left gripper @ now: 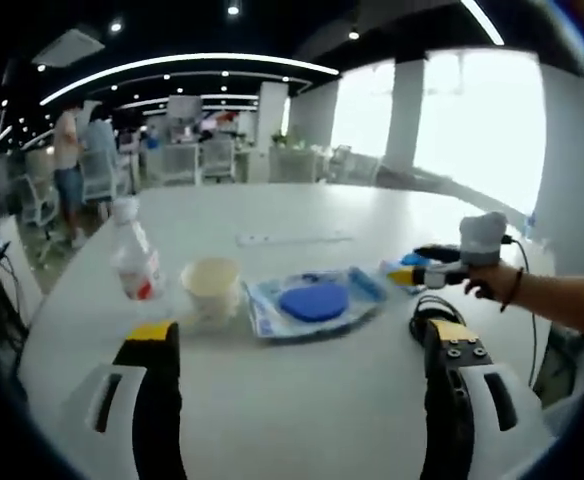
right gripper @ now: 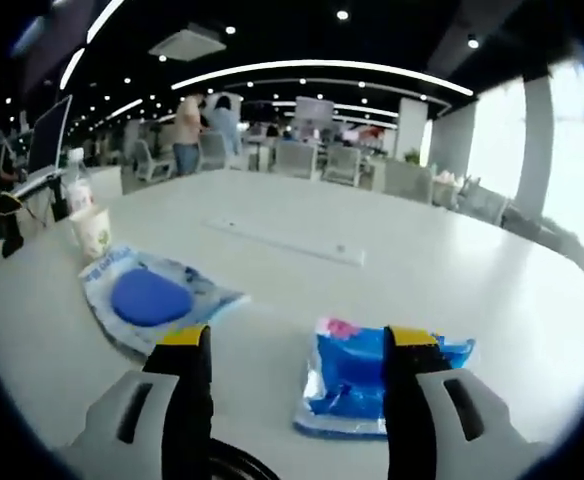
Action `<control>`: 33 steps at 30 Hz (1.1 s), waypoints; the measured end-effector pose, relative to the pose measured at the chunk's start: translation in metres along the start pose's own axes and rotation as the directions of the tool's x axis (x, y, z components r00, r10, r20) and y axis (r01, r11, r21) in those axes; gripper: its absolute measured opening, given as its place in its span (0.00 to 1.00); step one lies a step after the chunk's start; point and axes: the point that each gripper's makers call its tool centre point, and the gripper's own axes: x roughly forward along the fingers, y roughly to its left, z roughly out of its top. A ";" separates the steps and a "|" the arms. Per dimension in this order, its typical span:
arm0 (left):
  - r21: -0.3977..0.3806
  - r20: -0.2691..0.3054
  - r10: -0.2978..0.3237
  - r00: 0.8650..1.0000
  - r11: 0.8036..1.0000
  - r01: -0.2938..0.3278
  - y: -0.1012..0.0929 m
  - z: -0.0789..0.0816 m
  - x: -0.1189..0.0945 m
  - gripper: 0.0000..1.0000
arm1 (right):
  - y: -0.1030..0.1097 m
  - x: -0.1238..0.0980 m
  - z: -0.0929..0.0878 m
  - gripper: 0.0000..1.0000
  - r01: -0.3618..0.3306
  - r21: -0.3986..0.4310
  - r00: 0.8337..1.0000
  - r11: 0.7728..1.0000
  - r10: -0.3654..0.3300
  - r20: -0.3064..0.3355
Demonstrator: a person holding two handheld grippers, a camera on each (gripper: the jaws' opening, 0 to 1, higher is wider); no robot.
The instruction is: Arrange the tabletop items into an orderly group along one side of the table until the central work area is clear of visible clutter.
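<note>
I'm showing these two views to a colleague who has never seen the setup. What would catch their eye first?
Probably the clear packet with a round blue pad lying mid-table, since it shows in both views. To its left in the left gripper view stand a paper cup and a tilted plastic bottle. In the right gripper view a bright blue pack lies just ahead of the right gripper, whose jaws stand open.

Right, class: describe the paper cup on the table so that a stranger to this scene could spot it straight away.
Start at the big white table. In the left gripper view, near its left side, a clear plastic bottle stands beside a flat packet with a blue disc. The paper cup sits between them: short, cream-coloured and open-topped, unlike either neighbour.
</note>
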 end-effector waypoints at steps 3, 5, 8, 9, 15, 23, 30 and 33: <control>-0.008 0.000 0.001 1.000 1.000 -0.001 0.004 -0.001 -0.006 1.00 | -0.002 0.001 -0.002 0.59 0.013 0.010 1.000 1.000 -0.013 -0.003; -0.020 0.001 0.004 1.000 1.000 -0.004 0.005 -0.001 -0.010 0.99 | -0.001 0.002 -0.003 0.55 0.015 -0.010 1.000 1.000 -0.015 -0.005; -0.036 -0.006 -0.001 1.000 0.999 0.001 0.006 -0.003 -0.015 0.99 | -0.001 0.003 -0.001 0.48 0.019 -0.011 1.000 1.000 -0.019 0.001; -0.036 0.000 -0.008 1.000 0.999 0.008 0.005 -0.002 -0.017 0.99 | -0.002 0.004 -0.001 0.46 0.025 -0.016 1.000 1.000 -0.025 0.002; -0.057 0.006 -0.010 1.000 0.998 0.010 0.007 -0.001 -0.021 0.98 | -0.004 0.010 -0.017 0.33 0.042 0.004 0.998 0.999 -0.042 -0.056; -0.047 0.002 0.008 1.000 0.999 -0.008 0.010 -0.002 -0.023 0.97 | -0.010 0.013 -0.021 0.15 0.097 0.068 0.993 0.993 -0.092 -0.081; -0.053 0.003 0.010 1.000 0.999 -0.010 0.011 -0.002 -0.024 0.95 | -0.013 0.013 -0.019 0.02 0.123 0.110 0.990 0.986 -0.114 -0.081; -0.051 0.000 0.011 1.000 0.999 -0.011 0.012 -0.003 -0.025 0.94 | -0.017 0.010 -0.014 0.01 0.154 0.101 0.986 0.983 -0.148 -0.071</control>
